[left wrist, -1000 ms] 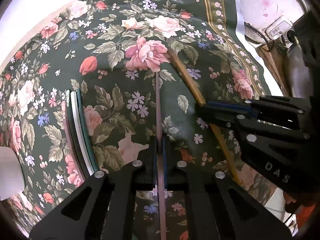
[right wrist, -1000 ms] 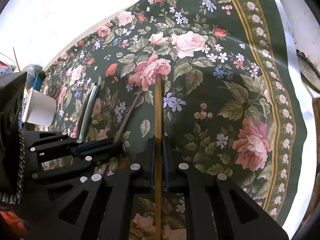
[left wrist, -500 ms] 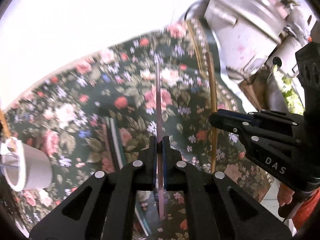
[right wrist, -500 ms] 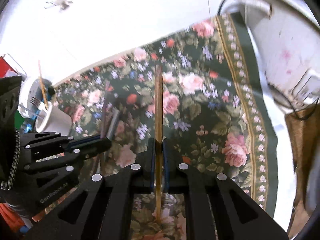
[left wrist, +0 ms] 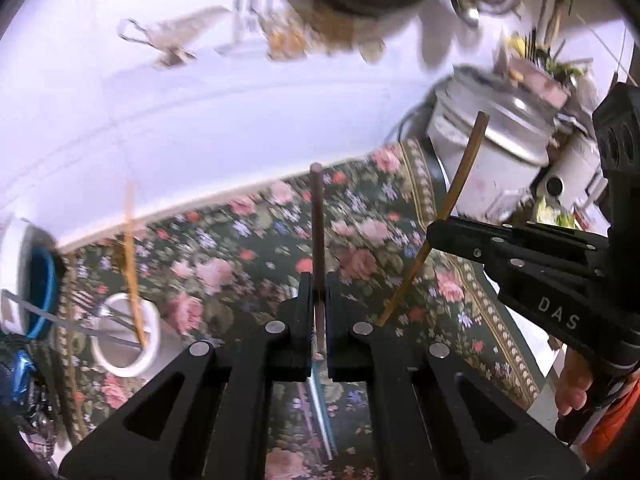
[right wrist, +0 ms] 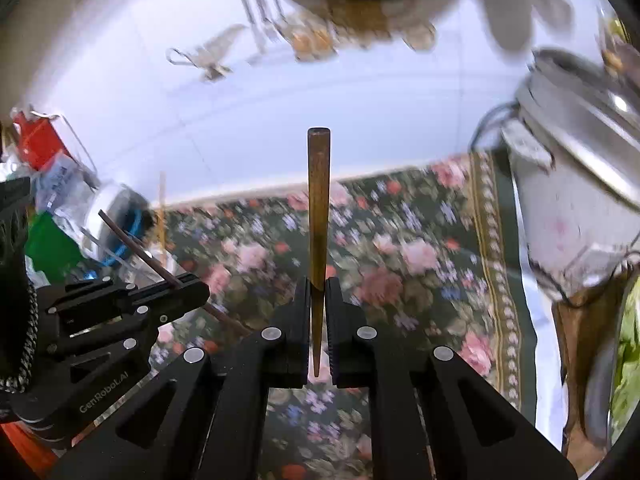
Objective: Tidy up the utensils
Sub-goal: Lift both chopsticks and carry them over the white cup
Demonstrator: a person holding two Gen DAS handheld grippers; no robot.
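The white round utensil cup (left wrist: 127, 336) stands on the flowered dark tablecloth (left wrist: 248, 248), at its left. The dented metal pot (left wrist: 496, 148) stands beyond the cloth's right edge.

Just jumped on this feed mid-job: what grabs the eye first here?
Each gripper is clamped on a chopstick pointing up and away: the left gripper on a dark reddish chopstick, the right gripper on a brown wooden chopstick. Below lies a dark floral tablecloth. At the left stands a white cup holding utensils.
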